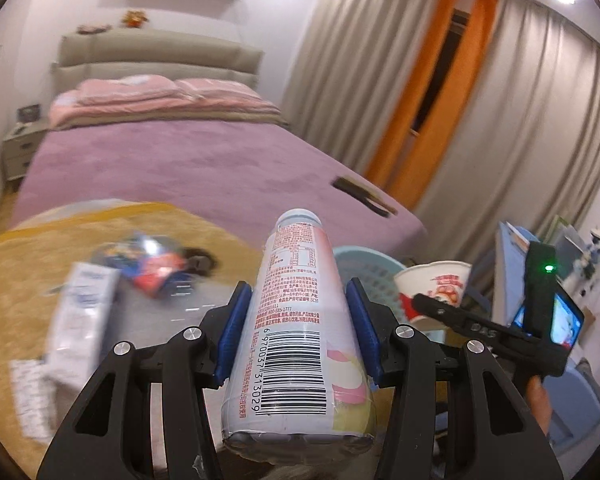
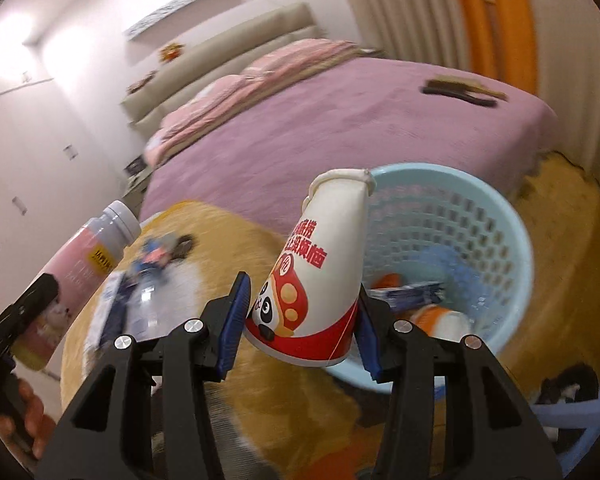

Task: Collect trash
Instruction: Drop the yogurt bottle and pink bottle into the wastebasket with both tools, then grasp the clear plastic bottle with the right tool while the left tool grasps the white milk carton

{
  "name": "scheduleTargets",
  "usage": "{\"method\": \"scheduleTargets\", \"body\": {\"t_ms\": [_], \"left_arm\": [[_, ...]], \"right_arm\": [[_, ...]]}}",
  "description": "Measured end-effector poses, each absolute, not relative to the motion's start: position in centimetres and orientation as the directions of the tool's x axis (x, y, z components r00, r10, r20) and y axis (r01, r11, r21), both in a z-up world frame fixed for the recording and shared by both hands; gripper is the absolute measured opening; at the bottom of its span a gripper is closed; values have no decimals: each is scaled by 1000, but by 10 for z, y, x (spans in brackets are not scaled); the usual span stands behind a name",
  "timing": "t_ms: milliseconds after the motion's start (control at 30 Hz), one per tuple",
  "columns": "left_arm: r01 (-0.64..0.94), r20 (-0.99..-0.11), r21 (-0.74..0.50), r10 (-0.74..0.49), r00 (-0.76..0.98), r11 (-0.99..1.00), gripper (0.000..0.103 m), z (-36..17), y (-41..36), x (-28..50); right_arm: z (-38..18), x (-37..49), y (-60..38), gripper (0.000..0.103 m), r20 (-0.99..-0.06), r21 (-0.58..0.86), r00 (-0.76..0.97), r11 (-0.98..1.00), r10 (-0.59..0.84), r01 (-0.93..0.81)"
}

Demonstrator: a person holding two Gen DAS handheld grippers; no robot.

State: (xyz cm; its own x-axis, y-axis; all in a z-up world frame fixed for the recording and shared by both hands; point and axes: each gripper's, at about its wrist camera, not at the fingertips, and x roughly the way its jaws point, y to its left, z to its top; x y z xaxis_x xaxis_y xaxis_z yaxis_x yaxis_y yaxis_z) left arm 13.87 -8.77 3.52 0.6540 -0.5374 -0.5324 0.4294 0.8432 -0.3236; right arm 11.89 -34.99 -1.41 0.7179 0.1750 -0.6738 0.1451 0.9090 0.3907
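Left tool (image 1: 298, 320) grips a tall pink-and-white plastic drink bottle (image 1: 296, 320) between its blue pads, cap pointing away over the shaggy yellow rug (image 1: 28, 248). Right tool (image 2: 300, 312) clamps a white paper noodle cup with a red panda print (image 2: 320, 276), mouth tilted up and away, right at the near rim of the pale blue perforated plastic basket (image 2: 480, 216). The basket's open top lies clear beside the cup, with wrappers and an orange item already inside. Scattered on the rug: a white carton (image 1: 80, 312) and a crumpled blue-red wrapper (image 1: 156, 264), both too blurred to read. The purple bed (image 1: 188, 168) borders the rug behind.
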Motion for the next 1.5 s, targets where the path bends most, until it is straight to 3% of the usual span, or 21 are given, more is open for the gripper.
{"method": "scheduleTargets", "body": {"t_ms": [267,633,767,1133,1500], "left_arm": [[464,-614,-382,-594,519,800,48,-7,-175,172],[471,-670,-385,-591,449,794,48,-42,-227,188],[489,-640,-392,-613,463,779,56,-36,-219,182],[483,-580,-352,-592,560,802,56,-2,-166,153],[355,-511,-309,-468,721,883,77,34,-68,125]], "right_arm": [[-54,131,-399,45,-739,384,664,880,112,279],[-79,139,-417,46,-778,353,623,879,85,321],[-76,138,-413,46,-772,341,630,891,84,300],[-54,124,-398,46,-730,372,674,893,114,252],[-16,120,-325,46,-670,351,718,933,187,84]]}}
